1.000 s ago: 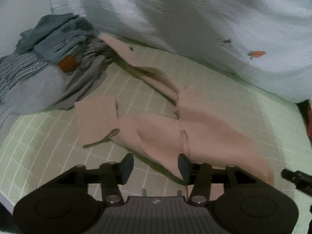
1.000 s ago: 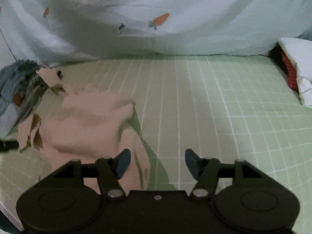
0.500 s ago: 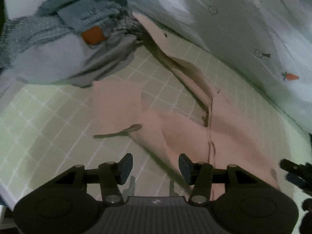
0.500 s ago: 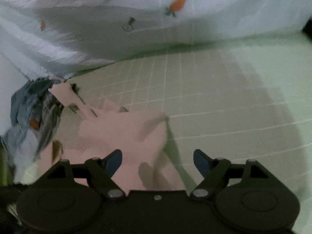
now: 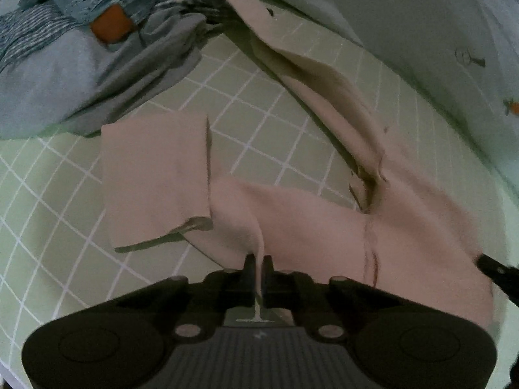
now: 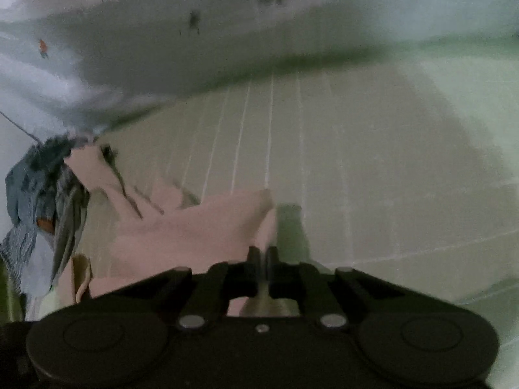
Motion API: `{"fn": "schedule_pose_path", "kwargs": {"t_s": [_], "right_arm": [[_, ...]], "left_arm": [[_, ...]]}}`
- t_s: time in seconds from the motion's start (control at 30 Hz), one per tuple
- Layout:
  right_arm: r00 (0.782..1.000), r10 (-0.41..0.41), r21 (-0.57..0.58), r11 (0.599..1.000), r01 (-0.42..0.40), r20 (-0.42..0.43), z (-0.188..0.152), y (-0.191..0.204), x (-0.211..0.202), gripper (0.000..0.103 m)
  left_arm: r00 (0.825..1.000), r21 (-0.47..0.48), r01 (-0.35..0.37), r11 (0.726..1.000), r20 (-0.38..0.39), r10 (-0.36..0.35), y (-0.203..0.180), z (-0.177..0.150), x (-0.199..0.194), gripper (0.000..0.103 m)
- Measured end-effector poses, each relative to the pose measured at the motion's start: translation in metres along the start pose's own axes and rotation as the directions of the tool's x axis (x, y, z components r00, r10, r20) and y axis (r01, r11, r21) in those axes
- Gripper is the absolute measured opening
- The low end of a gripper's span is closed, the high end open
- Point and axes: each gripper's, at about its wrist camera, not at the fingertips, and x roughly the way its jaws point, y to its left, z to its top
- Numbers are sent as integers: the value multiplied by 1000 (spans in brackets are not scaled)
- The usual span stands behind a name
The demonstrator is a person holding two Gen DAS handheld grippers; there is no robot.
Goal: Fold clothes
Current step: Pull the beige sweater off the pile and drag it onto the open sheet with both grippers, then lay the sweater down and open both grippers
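Observation:
A pale pink garment point(image 5: 311, 223) lies crumpled on the green checked sheet point(image 5: 48, 194), one square flap point(image 5: 155, 175) spread to the left and a long part running up toward the clothes pile. My left gripper point(image 5: 258, 259) is shut on a raised fold of its near edge. In the right wrist view the same pink garment point(image 6: 194, 227) spreads to the left, and my right gripper point(image 6: 263, 253) is shut on its right corner, which is pulled up into a peak. The tip of the right gripper point(image 5: 496, 272) shows at the right edge of the left wrist view.
A pile of grey, striped and blue clothes point(image 5: 97, 42) with an orange patch point(image 5: 112, 27) lies at the upper left, touching the pink garment's far end. A white quilt with carrot prints point(image 6: 227, 26) borders the far side of the sheet point(image 6: 373, 162).
Both grippers went from open to shut, each pinching pink cloth. Both cameras came lower and closer to the garment, and the clothes pile slid toward the frame's top left.

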Motion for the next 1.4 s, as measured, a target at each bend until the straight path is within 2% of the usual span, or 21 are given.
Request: {"fn": "schedule_pose_path", "kwargs": {"t_s": [0.1, 0.17, 0.3, 0.37, 0.43, 0.5, 0.53, 0.57, 0.6, 0.63, 0.67, 0.8, 0.9, 1.0, 1.03, 1.1, 1.17, 1.23, 1.27, 1.37, 1.4], "right_arm": [[989, -96, 56, 994, 90, 110, -1, -21, -43, 4], [969, -189, 96, 980, 175, 162, -5, -37, -69, 4], [918, -370, 138, 926, 351, 143, -25, -72, -91, 4], [899, -429, 110, 901, 419, 88, -39, -80, -87, 4], [894, -447, 75, 893, 444, 33, -50, -81, -81, 5], [891, -454, 54, 890, 452, 25, -53, -77, -78, 7], [888, -457, 37, 889, 456, 42, -50, -75, -80, 15], [886, -459, 21, 889, 458, 62, -47, -73, -82, 30], [886, -455, 6, 890, 456, 91, -40, -70, -80, 40], [890, -439, -5, 896, 443, 124, -32, -67, -79, 60], [894, -422, -17, 903, 429, 152, -23, -64, -77, 71], [937, -305, -93, 942, 324, 172, 15, -47, -51, 75], [971, -213, -175, 958, 229, 106, 39, -36, -14, 81], [991, -130, -245, 960, 134, 33, 61, -27, 23, 81], [991, -135, -250, 959, 133, 6, 64, -25, 33, 77], [989, -142, -258, 958, 126, -46, 71, -24, 51, 63], [989, -134, -233, 965, 117, -58, 78, -29, 54, 29], [985, -173, -201, 965, 168, -8, 87, -37, 48, 13], [980, -199, -178, 964, 199, 19, 92, -42, 44, 11], [936, -337, -43, 939, 342, 99, 106, -76, 20, 11], [927, -362, 18, 932, 362, 100, 109, -91, 12, 11]], "left_arm": [[1000, -27, -11, 1000, 28, 11, 7, 2, -4, 3], [998, -43, -24, 999, 48, 26, 12, 5, -7, 3], [998, -71, -19, 997, 55, 23, 19, 6, -7, 4], [998, -59, -23, 998, 56, 26, 16, 4, -7, 4], [998, -42, -29, 999, 58, 32, 12, 2, -7, 4], [997, -24, -32, 999, 64, 34, 10, 2, -8, 4], [997, -21, -32, 999, 64, 33, 10, 2, -8, 4], [998, -21, -31, 999, 61, 32, 10, 2, -7, 4], [998, -24, -30, 999, 57, 31, 11, 2, -7, 4], [998, -27, -29, 999, 53, 31, 12, 2, -6, 4], [998, -31, -29, 999, 49, 31, 12, 2, -6, 4], [998, -27, -38, 999, 45, 40, 10, 4, -2, 4], [998, -6, -48, 999, 42, 49, 5, 8, 3, 4], [998, 4, -53, 999, 35, 53, 0, 18, 10, 4], [998, 9, -52, 999, 36, 52, -2, 22, 13, 4], [998, 20, -50, 999, 38, 49, -6, 32, 17, 4], [997, 31, -52, 998, 52, 50, -12, 45, 21, 4], [994, 42, -61, 997, 91, 57, -19, 63, 24, 4], [992, 47, -66, 997, 111, 60, -22, 72, 25, 4], [984, 62, -77, 995, 163, 66, -37, 99, 26, 4], [982, 67, -80, 995, 179, 67, -43, 108, 25, 5]]}}
